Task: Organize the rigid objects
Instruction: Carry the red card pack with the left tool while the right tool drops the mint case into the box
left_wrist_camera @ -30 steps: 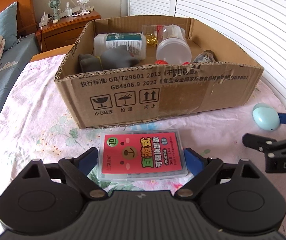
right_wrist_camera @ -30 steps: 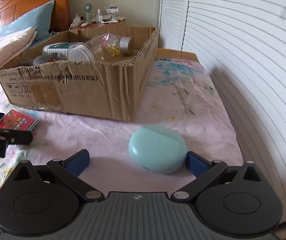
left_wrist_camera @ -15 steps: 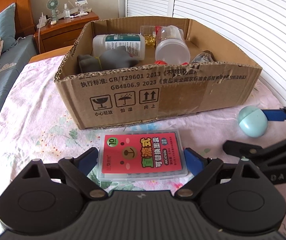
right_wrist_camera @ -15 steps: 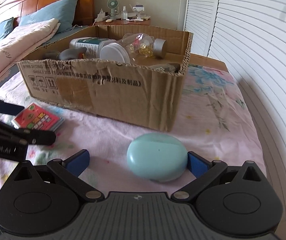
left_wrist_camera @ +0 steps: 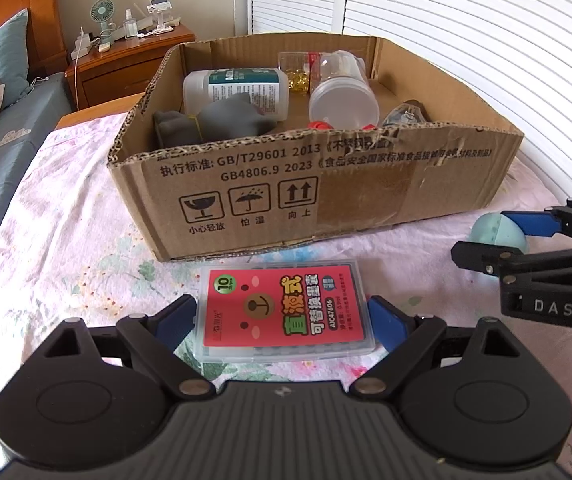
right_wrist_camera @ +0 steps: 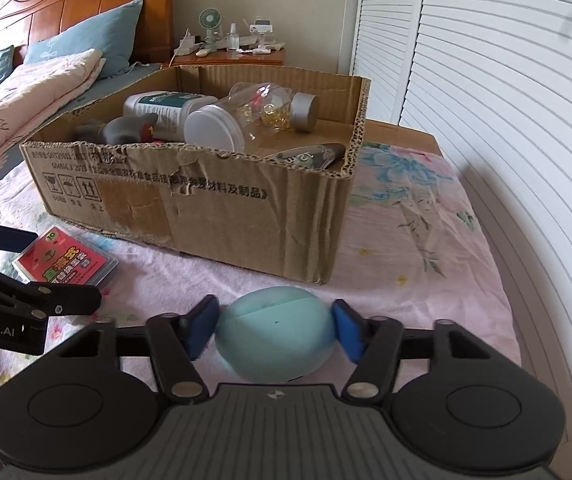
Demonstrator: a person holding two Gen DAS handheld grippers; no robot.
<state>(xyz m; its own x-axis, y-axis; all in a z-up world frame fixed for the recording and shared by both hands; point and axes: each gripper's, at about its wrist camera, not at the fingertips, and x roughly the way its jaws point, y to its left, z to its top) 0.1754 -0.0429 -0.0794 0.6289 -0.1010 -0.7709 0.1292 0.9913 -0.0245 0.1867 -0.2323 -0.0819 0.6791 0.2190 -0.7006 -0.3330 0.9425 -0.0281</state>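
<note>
A flat clear case with a red label (left_wrist_camera: 286, 312) lies on the flowered bedsheet in front of the cardboard box (left_wrist_camera: 325, 184). My left gripper (left_wrist_camera: 284, 320) is shut on the case, a blue pad on each side. It also shows in the right wrist view (right_wrist_camera: 66, 260). My right gripper (right_wrist_camera: 276, 330) is shut on a pale teal egg-shaped case (right_wrist_camera: 276, 338), held just above the sheet near the box's corner (right_wrist_camera: 325, 240). The teal case also shows in the left wrist view (left_wrist_camera: 493, 230).
The box holds a white bottle (left_wrist_camera: 238, 88), a clear jar (left_wrist_camera: 341, 96), a grey plush (left_wrist_camera: 222, 124) and small items. White louvred doors (right_wrist_camera: 505, 100) stand to the right. A nightstand (left_wrist_camera: 126, 56) and pillows (right_wrist_camera: 66, 56) are behind.
My right gripper has closed onto the teal case and lifted it, swinging left toward the box. My left gripper has stayed on the red case.
</note>
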